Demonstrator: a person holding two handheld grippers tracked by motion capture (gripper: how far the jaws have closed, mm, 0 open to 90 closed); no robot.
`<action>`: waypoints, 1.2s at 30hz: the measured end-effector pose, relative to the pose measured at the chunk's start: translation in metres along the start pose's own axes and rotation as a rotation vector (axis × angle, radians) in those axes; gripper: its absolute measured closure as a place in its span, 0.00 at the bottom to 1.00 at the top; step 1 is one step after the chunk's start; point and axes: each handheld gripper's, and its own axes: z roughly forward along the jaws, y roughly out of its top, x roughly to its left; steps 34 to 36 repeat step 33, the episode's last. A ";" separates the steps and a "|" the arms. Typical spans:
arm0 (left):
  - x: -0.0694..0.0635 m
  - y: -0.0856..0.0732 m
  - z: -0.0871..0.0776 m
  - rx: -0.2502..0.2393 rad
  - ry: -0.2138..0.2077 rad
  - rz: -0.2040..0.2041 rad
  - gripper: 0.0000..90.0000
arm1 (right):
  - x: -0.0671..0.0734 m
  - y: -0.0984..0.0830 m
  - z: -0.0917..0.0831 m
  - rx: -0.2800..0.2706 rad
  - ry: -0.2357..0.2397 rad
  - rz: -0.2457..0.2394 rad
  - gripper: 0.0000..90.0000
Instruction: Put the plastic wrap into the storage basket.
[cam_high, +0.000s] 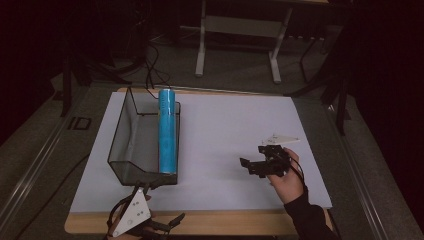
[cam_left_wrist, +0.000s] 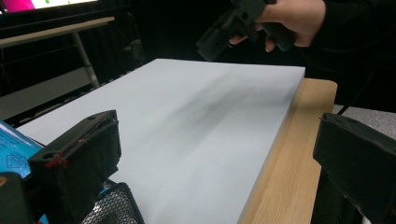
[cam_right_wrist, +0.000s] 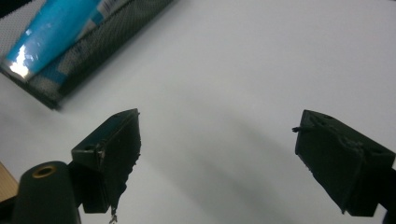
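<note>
**Hovering grippers, tube in the basket**

Lying along the right wall of the black mesh basket (cam_high: 122, 145), the blue tube (cam_high: 168, 131) is untouched. Well to its right, the right gripper (cam_high: 256, 166) hangs over the white board (cam_high: 225, 130), jaws wide and empty. At the near table edge just below the basket, the left gripper (cam_high: 155, 226) also gapes empty.

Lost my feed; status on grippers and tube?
Both grippers, left and right, open, empty. Blue tube lying in mesh basket. White board between bare.
</note>
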 end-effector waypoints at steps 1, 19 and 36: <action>0.000 0.000 0.000 -0.001 0.000 0.000 0.02 | -0.001 -0.004 -0.001 0.008 -0.003 0.000 0.16; 0.000 0.000 -0.001 -0.001 -0.003 0.004 0.02 | -0.011 -0.053 -0.018 0.032 -0.039 -0.014 0.15; 0.001 0.000 0.000 0.007 0.001 0.003 0.02 | -0.023 -0.074 -0.016 0.063 -0.077 -0.031 0.15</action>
